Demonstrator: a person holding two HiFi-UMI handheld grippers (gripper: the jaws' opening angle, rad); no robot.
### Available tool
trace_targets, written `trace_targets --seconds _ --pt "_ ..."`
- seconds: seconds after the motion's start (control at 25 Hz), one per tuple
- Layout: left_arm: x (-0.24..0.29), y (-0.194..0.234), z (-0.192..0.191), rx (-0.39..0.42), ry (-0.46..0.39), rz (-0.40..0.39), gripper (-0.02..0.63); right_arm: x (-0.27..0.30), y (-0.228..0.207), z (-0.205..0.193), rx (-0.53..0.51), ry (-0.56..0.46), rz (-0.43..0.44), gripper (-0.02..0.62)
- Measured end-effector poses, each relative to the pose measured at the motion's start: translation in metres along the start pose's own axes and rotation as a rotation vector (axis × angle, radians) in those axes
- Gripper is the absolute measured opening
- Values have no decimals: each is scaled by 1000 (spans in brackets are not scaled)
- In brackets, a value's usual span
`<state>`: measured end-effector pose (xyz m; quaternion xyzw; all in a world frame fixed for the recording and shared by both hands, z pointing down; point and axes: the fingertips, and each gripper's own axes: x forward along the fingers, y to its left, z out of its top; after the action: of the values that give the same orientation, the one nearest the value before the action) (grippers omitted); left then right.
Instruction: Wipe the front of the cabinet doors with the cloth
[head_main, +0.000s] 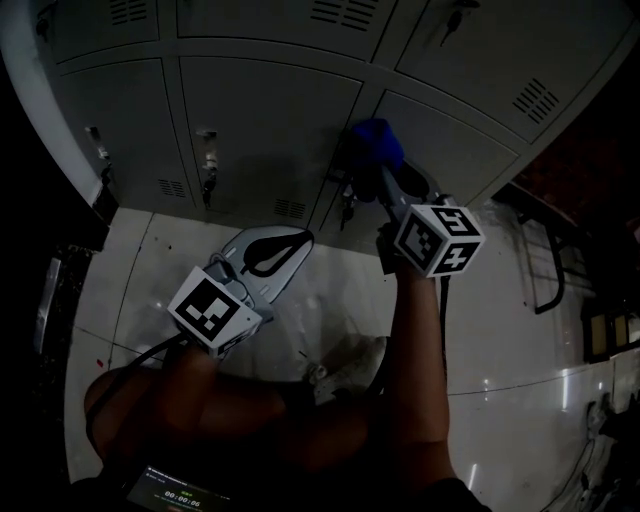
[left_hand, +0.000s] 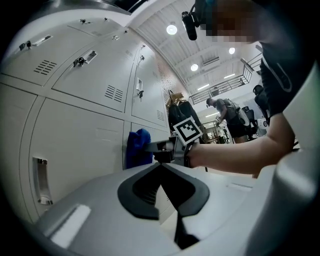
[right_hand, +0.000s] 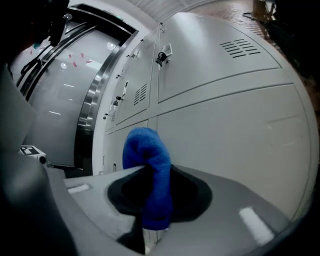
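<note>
- Right gripper (right_hand: 150, 202): jaws clamped on a blue, fluffy terry cloth (right_hand: 149, 165). The fold stands proud of the jaw tips and a tail hangs below them.
- Left gripper (left_hand: 162, 195): jaws closed together with nothing between them, held low and well apart from the cloth.
- Cloth location: at the seam between two lower pale grey sheet-metal cabinet doors (right_hand: 225, 125), apparently pressed against the front.
- Handling, judged: the cloth is light, soft and limp. It conforms under pressure and will sag if held by an edge. The present pinch across the bunched middle suits wiping.
- Door surface: smooth, painted, flat and rigid, broken by louvred vents and small key locks (head_main: 207, 162). These are likely snag points for the pile.
</note>
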<state>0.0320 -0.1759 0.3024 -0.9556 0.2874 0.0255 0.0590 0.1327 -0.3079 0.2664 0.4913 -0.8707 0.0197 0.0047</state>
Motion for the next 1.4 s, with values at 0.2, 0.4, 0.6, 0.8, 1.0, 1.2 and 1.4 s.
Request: trace_targets --seconds 0.2,0.4,0.6,0.8,1.0,1.2,1.4 --pt "0 0 -1 2 -3 -1 6 2 -11 -5 -1 -7 -34 80" --pt "1 -3 -2 11 2 -4 5 -6 -23 -5 -28 -16 -108 80" --pt "0 -3 -2 17 3 -4 6 -20 -40 -7 -29 -12 -176 80" --pt "0 -2 -7 17 10 -4 5 -40 -65 -9 -44 3 -254 80" --pt "0 -5 -9 23 13 -9 6 -60 -88 -9 -32 -6 -318 80" --pt "1 -5 -8 15 10 -11 5 -81 -114 -10 -3 -9 -389 80" --pt "0 -5 -8 14 11 -12 5 -108 -145 -8 22 -18 -486 80"
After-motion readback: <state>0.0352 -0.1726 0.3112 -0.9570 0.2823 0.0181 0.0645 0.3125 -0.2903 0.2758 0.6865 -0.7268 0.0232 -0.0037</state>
